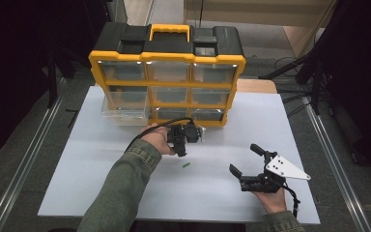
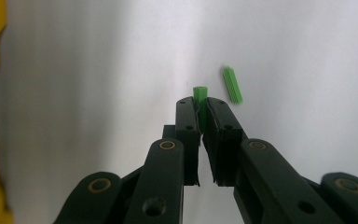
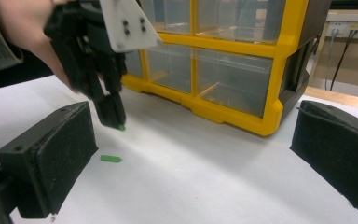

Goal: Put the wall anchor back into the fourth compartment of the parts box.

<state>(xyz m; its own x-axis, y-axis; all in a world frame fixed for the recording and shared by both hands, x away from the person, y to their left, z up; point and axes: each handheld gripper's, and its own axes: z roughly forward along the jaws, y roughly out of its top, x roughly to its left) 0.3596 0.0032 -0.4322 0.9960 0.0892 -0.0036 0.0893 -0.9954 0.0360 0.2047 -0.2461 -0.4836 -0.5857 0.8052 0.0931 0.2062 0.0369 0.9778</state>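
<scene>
left gripper [image 2: 203, 108]: clamps green plug [image 2: 199, 93] | second plug [image 2: 232, 85], slightly blurred, on white table [image 2: 98, 93]

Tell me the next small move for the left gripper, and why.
Probably carry the held green plug toward the pulled-out drawer of the yellow organizer. The left gripper is shut on that plug, clear of the table, and a second green plug lies loose there. The right gripper rests open.

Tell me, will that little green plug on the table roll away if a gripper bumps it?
Probably. The loose green plug lies on its side on the smooth white table and looks round, so a nudge could roll it, though its ribs may slow it. It seems tiny and light. The left gripper pinches a matching held plug unbent, suggesting stiffness.
</scene>
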